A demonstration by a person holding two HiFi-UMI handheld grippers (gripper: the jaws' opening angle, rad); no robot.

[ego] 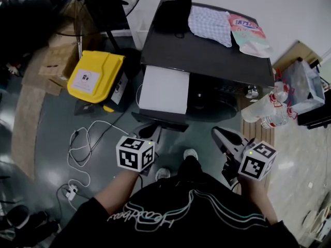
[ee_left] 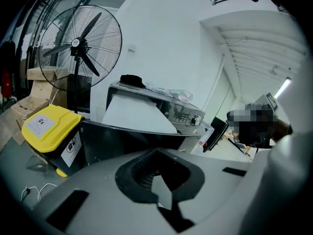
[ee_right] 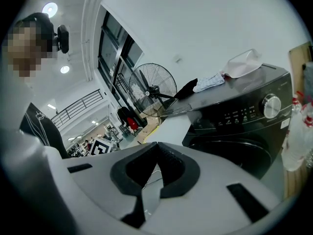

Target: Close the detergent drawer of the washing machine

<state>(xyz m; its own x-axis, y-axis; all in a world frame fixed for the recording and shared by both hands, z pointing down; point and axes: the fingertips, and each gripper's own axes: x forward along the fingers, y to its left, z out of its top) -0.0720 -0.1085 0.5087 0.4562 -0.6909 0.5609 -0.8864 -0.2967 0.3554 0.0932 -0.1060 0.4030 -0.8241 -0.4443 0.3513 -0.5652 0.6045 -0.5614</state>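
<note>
Left gripper looks pinched shut and empty, I think, held low and short of the drawer. The drawer sticks right out of the washer's left front. Push it off-centre and it could skew and jam. Right gripper is closed too, near the bottles, so easy to knock them.

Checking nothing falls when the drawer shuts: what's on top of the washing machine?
On the washing machine lie a black cloth, a checked cloth and a plastic pouch; anything beneath them is covered.
</note>
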